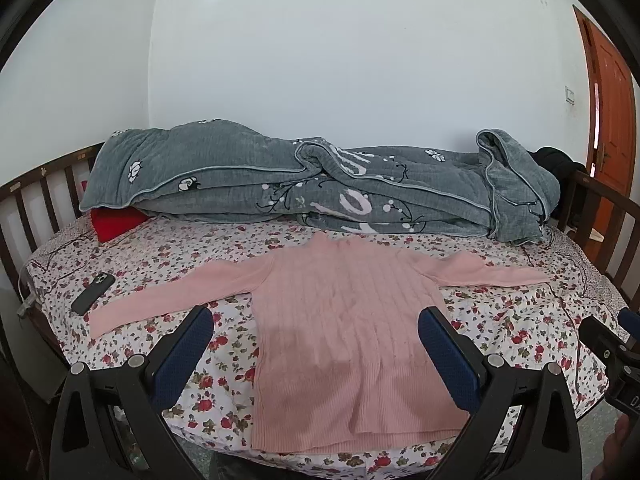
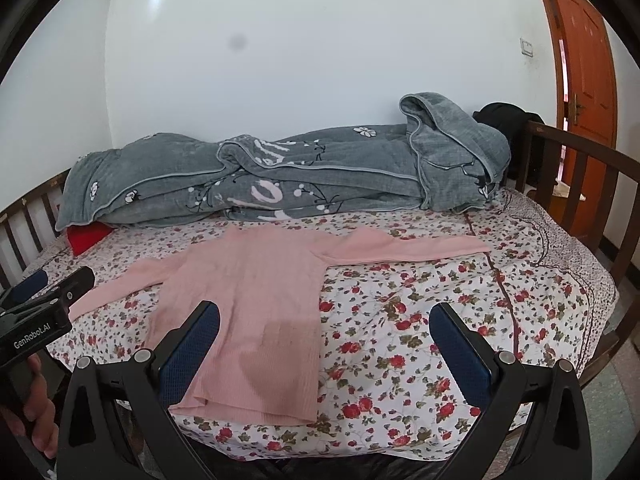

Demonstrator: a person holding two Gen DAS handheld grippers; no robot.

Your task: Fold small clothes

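Observation:
A pink ribbed sweater [image 1: 344,332] lies flat on the floral bed sheet [image 1: 520,332], both sleeves spread out sideways, hem at the near edge. It also shows in the right wrist view [image 2: 256,312]. My left gripper [image 1: 316,320] is open and empty, held above the sweater's lower body. My right gripper [image 2: 324,316] is open and empty, above the sweater's right hem side and the sheet. The left gripper also shows in the right wrist view [image 2: 48,288], and the right gripper in the left wrist view [image 1: 616,332].
A rolled grey quilt [image 1: 312,184] lies along the far side of the bed. A dark phone [image 1: 93,293] and a red item [image 1: 114,222] sit at the left. Wooden rails [image 2: 580,184] border the bed. An orange door [image 2: 580,52] stands at the right.

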